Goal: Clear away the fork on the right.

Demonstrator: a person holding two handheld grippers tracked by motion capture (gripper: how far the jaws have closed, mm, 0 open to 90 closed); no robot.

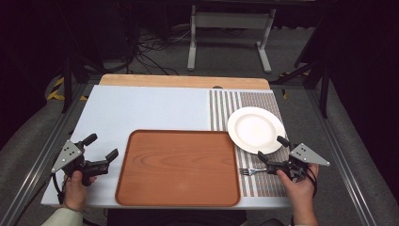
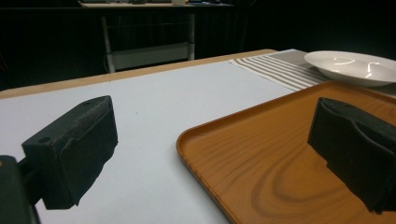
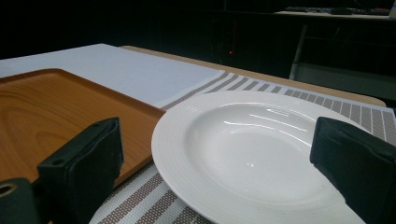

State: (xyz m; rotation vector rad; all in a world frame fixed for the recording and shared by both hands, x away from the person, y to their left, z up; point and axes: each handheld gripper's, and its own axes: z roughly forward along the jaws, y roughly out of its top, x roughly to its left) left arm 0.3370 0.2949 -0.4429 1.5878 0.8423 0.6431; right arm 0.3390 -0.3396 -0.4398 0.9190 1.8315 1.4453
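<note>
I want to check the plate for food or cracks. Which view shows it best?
The right gripper view: the white plate sits close, between open fingers, its bowl bare. The high view gives its whole round outline on the striped mat. The left gripper view catches it far off.

We are seeing the fork's [image 1: 251, 171] handle hiding under the right hand-held gripper [image 1: 272, 152]; the plate's [image 3: 243, 149] near rim is running off-frame.

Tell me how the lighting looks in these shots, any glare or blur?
High view: table evenly lit, dark surroundings, fork small and soft. Left gripper view: bright streaks of glare on the plate, near pads slightly blurred. Right gripper view: soft highlights across the plate's bowl, background nearly black.
</note>
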